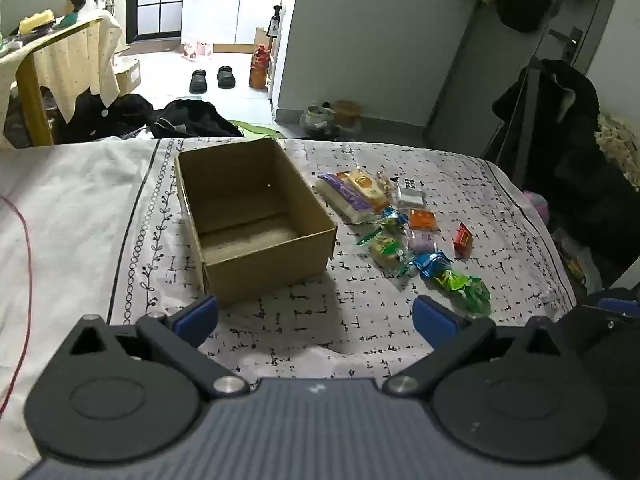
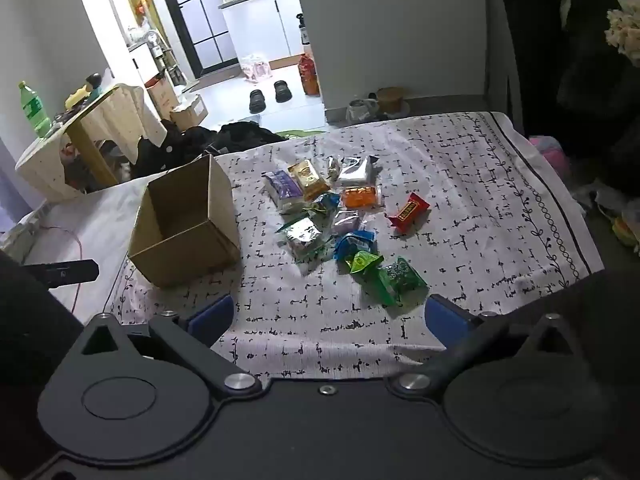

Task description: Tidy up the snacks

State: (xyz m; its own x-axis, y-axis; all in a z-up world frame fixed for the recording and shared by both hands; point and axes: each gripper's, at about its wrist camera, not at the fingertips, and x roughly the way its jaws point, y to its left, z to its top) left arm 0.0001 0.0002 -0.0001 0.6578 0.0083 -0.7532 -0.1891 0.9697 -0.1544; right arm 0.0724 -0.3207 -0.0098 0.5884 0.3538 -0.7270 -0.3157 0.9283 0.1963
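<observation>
Nothing looks packed yet — the cardboard box (image 1: 256, 220) seems empty (its near corner is hidden), and the snacks (image 2: 340, 220) lie scattered just right of it. Left gripper (image 1: 316, 316) and right gripper (image 2: 326, 316) hover with jaws apart, holding nothing.

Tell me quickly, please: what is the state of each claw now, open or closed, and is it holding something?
Left claw: open, holding nothing, above the cloth near the cardboard box.
Right claw: open, holding nothing, just before the green snack packet.
</observation>
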